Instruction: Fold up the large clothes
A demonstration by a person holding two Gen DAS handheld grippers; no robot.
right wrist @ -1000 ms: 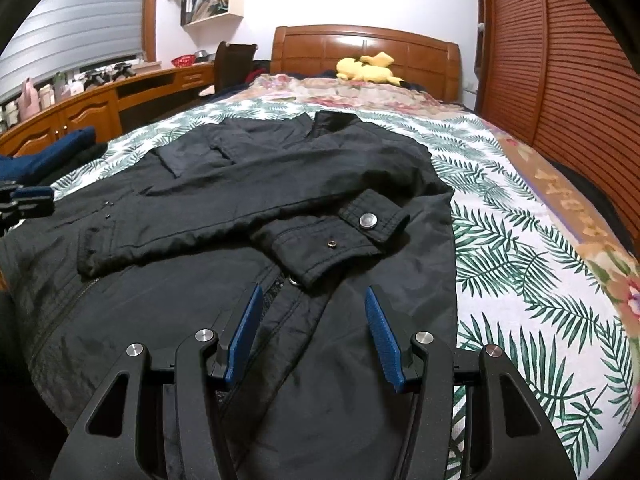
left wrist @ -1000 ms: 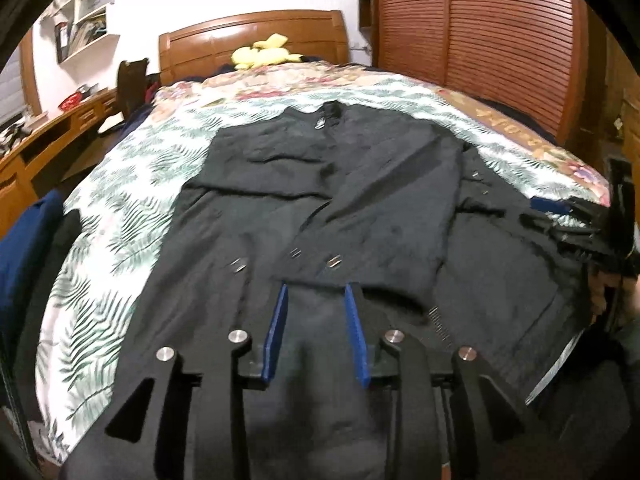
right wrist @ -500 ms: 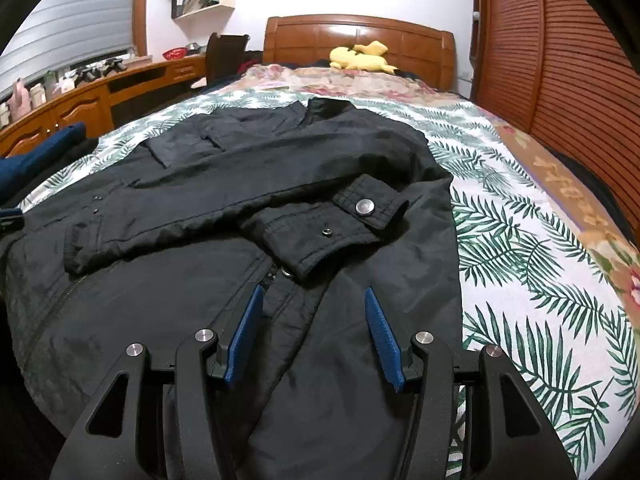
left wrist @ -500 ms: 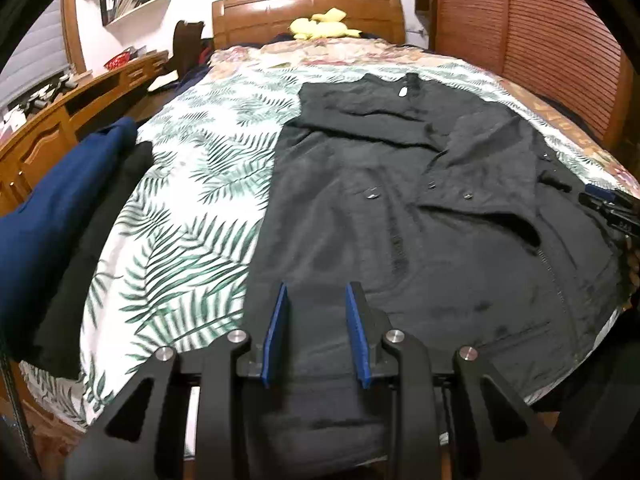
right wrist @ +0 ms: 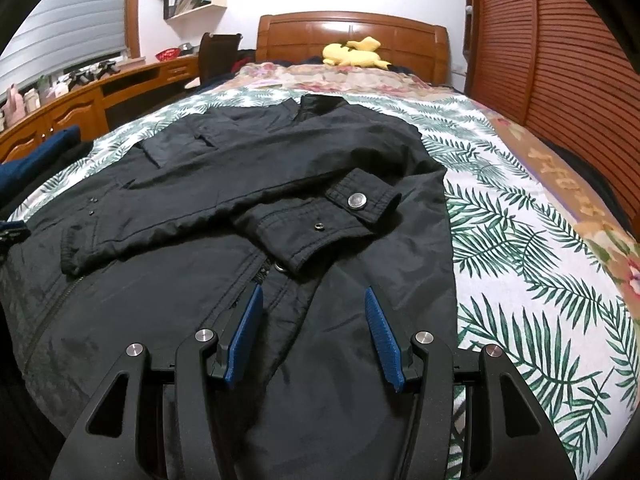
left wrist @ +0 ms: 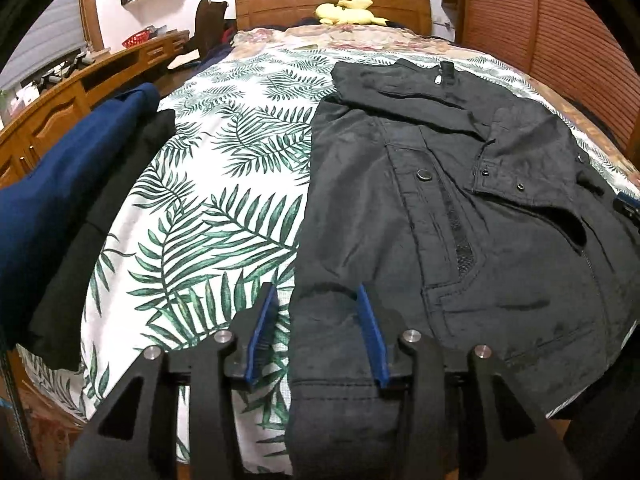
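Note:
A black jacket lies flat on the leaf-print bed cover, collar toward the headboard, both sleeves folded across its front. In the right wrist view the jacket shows a sleeve cuff with a metal snap lying across the zipper. My left gripper is open over the jacket's lower left hem corner, at the bed's near edge. My right gripper is open above the jacket's lower right front, holding nothing. The right gripper's blue tip shows at the left view's right edge.
A blue garment and a black one lie piled at the bed's left edge. A yellow plush toy rests by the wooden headboard. A wooden desk runs along the left; slatted wardrobe doors stand right.
My left gripper has swung left from over the jacket's middle to its lower left hem corner and opened wider. My right gripper has barely moved, edging forward over the jacket.

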